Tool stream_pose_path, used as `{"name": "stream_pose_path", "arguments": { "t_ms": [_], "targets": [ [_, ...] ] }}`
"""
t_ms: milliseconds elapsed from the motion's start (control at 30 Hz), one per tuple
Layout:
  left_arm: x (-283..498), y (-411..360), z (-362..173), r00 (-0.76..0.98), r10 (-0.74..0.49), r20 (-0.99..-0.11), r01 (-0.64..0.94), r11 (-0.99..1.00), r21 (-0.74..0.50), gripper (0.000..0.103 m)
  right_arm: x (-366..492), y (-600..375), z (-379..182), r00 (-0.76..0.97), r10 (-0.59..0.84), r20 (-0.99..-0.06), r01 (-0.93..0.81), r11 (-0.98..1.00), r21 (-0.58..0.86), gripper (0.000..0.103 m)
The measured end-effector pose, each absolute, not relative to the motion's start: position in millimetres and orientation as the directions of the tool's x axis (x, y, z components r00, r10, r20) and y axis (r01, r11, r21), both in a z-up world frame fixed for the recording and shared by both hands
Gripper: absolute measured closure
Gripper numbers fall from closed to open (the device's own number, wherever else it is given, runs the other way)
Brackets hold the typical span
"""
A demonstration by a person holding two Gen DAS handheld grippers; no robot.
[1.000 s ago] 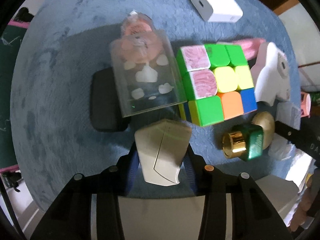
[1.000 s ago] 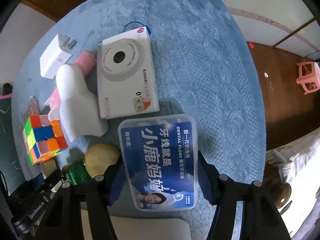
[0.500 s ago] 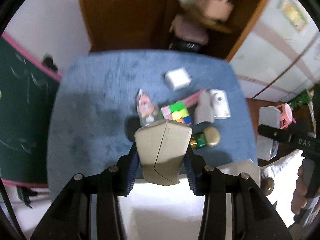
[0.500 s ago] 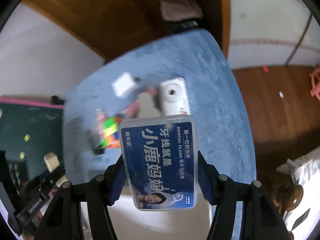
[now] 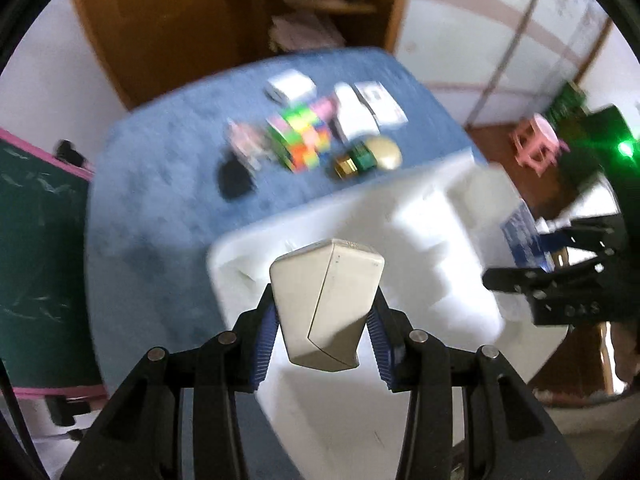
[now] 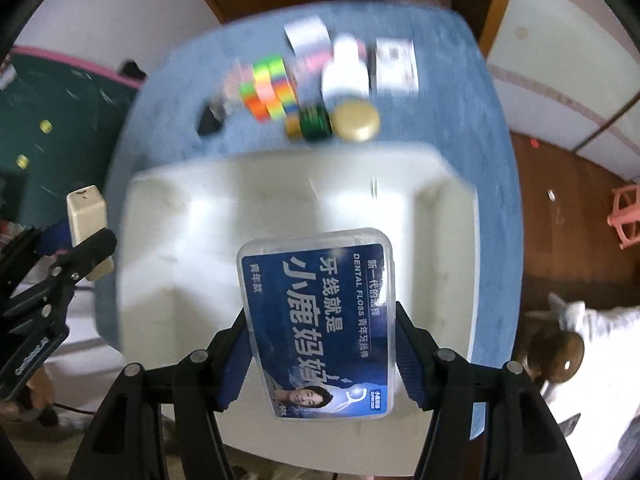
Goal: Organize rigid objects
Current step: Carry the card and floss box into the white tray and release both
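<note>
I had my left gripper point(image 5: 325, 330) clenched on the beige block point(image 5: 326, 304) and my right gripper point(image 6: 322, 354) clamped on the dental floss box point(image 6: 320, 324), both above the empty white bin point(image 6: 280, 200). Farther off, the cube point(image 6: 268, 86) and the green-and-gold bottle point(image 6: 336, 120) lay unsorted on the blue table point(image 6: 496, 208).

The worktop point(image 6: 496, 184) wears a mottled blue cover. A white tub point(image 6: 280, 208) fills the frame's middle. The floss box point(image 6: 320, 332) is clear plastic with a deep blue label and white lettering. The left claw point(image 5: 326, 316), black with blue ribbed pads, grips a beige block point(image 5: 324, 304). In the upper part of the frame, a puzzle cube point(image 5: 302, 140) shows green, yellow, orange and pink squares, beside a green and gold bottle point(image 5: 360, 158). A pink stool point(image 5: 536, 144) stands at the right, on brown floor.
</note>
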State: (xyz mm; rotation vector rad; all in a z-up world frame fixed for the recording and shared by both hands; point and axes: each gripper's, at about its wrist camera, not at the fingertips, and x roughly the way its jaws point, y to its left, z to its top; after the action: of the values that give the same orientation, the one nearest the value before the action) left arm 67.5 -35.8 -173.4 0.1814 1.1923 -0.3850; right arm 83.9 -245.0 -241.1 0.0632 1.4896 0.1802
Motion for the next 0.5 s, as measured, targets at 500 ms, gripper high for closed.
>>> {"name": "stream_pose_path", "arguments": {
  "t_ms": [500],
  "targets": [
    [53.6,-63.8,-257.9,0.147,-0.157,-0.977,0.44,0.895,-0.078,0.053,68.6,-243.3,-315.3,-0.009,0.078,-0.997,-0.029,0.997,0.079,0.039]
  ]
}}
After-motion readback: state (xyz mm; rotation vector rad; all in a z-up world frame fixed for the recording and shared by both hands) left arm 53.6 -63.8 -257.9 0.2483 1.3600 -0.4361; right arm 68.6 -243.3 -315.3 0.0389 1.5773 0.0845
